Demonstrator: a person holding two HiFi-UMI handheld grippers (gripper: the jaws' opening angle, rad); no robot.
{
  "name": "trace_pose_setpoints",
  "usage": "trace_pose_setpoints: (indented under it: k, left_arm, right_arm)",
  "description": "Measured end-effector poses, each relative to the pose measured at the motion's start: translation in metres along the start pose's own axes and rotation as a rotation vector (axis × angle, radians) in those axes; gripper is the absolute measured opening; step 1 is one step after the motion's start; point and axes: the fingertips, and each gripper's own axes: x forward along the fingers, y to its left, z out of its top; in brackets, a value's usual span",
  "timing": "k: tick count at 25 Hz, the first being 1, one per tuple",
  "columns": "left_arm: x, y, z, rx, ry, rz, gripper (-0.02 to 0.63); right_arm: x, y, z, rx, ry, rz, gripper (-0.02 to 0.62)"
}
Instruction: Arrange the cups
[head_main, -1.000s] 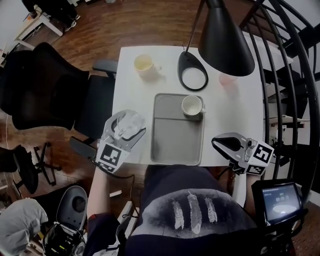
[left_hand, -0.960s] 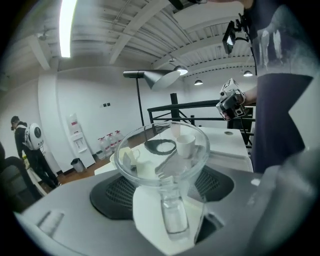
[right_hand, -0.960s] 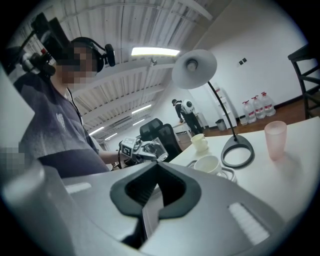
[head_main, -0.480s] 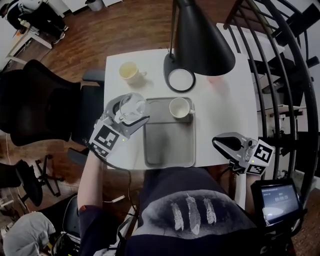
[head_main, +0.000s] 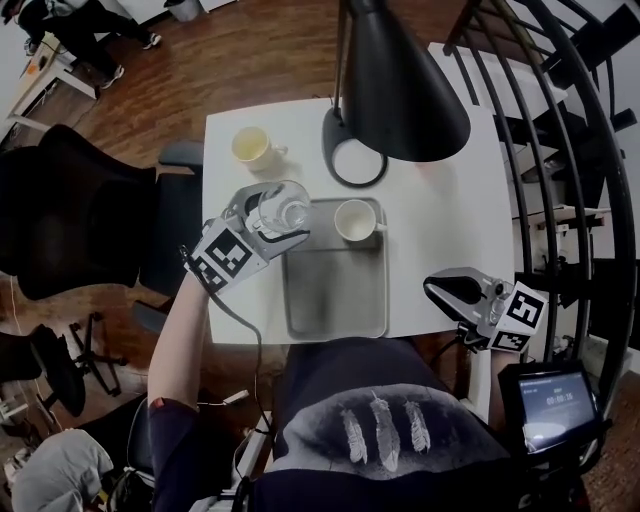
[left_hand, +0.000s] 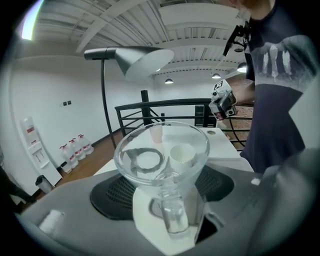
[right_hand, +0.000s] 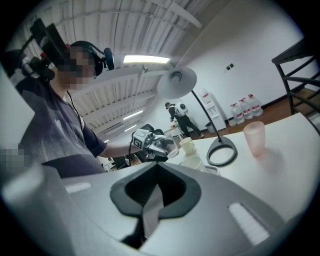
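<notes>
My left gripper is shut on a clear glass cup and holds it tilted above the far left corner of the grey tray. In the left gripper view the glass cup fills the space between the jaws. A white cup stands in the tray's far right corner. A pale yellow cup stands at the table's far left. A pink cup stands to the right of the lamp base; the lamp shade hides it in the head view. My right gripper hangs shut and empty over the table's near right edge.
The black lamp shade hangs over the far right of the white table. A black office chair stands left of the table, and a black railing runs along the right. A small screen sits at the lower right.
My left gripper has carried the glass cup from the table's near left edge away from me and to the right, up to the tray's far left corner. The right gripper has barely moved.
</notes>
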Motion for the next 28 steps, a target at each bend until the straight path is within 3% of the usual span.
trace_pose_setpoints:
  k: [14, 28]
  left_arm:
    - [0.051, -0.024, -0.047, -0.017, 0.04, -0.104, 0.377]
    - [0.064, -0.03, -0.072, 0.031, 0.059, -0.101, 0.377]
  right_arm:
    - [-0.002, -0.007, -0.002, 0.028, 0.001, -0.052, 0.003]
    - [-0.002, -0.007, -0.004, 0.032, 0.013, -0.07, 0.003]
